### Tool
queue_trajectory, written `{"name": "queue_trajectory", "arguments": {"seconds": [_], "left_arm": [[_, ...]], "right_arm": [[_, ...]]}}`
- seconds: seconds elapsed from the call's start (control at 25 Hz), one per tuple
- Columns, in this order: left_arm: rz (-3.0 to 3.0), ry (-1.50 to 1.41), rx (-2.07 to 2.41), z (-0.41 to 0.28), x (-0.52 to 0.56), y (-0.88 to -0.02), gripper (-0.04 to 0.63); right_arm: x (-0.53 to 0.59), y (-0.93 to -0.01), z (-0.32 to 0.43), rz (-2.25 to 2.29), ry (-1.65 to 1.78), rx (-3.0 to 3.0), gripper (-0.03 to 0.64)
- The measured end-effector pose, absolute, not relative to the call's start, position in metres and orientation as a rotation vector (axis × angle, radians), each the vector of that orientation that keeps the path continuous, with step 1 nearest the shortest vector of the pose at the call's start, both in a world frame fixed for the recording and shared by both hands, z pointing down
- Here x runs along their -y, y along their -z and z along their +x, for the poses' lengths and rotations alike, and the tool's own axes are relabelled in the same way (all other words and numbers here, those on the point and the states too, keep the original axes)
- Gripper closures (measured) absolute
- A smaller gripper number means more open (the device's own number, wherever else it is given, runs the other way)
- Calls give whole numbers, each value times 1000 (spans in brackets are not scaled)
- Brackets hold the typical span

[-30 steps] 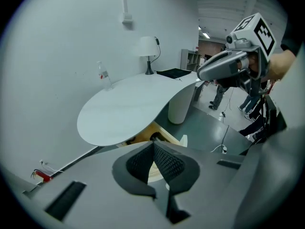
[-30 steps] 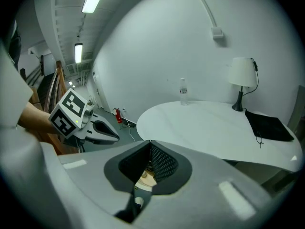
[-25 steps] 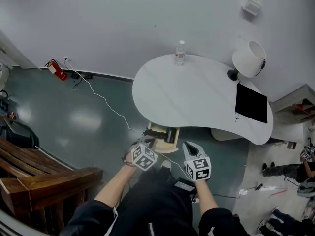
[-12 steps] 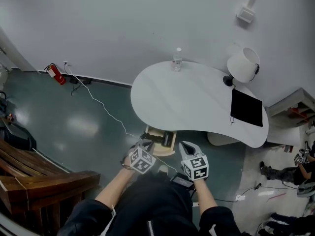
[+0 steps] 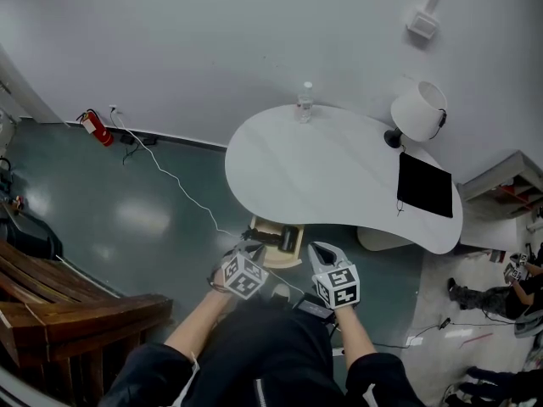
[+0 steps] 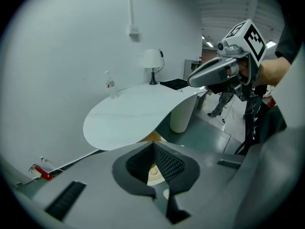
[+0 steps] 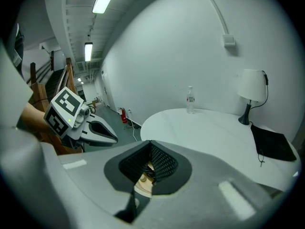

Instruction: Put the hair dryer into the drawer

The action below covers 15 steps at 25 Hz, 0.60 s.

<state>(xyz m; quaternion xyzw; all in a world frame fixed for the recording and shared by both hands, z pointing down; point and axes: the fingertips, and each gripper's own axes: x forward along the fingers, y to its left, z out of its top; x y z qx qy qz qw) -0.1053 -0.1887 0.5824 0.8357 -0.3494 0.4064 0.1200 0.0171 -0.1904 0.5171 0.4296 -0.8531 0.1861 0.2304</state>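
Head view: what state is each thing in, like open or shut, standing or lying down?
Drawer: pulled open under the table edge.
Hair dryer: lying in the drawer.
Left gripper: fingers shut, empty.
Right gripper: fingers shut, empty.
Water bottle: upright on the table.
Lamp: standing; lit or not unclear.
Black pad: lying flat on the table.

We've got a white curvy worktop (image 5: 331,176) up against the wall, with a clear water bottle (image 5: 305,102) standing upright at its far edge. A white-shaded lamp (image 5: 418,111) sits at the right end, and a flat black mat (image 5: 425,186) lies just beside its base. On the green floor a white cable (image 5: 182,189) trails toward a red fire extinguisher (image 5: 93,128) by the wall. There's wooden furniture (image 5: 76,312) bottom left and a small box (image 5: 422,25) on the wall.
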Motion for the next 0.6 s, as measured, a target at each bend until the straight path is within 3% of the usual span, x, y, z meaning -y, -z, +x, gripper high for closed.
{"name": "queue_trajectory", "arguments": {"seconds": [0.6], "left_arm": [[2421, -1212, 986, -107, 177, -595, 581]], "right_arm": [[187, -519, 17, 1171, -516, 2338, 614]]}}
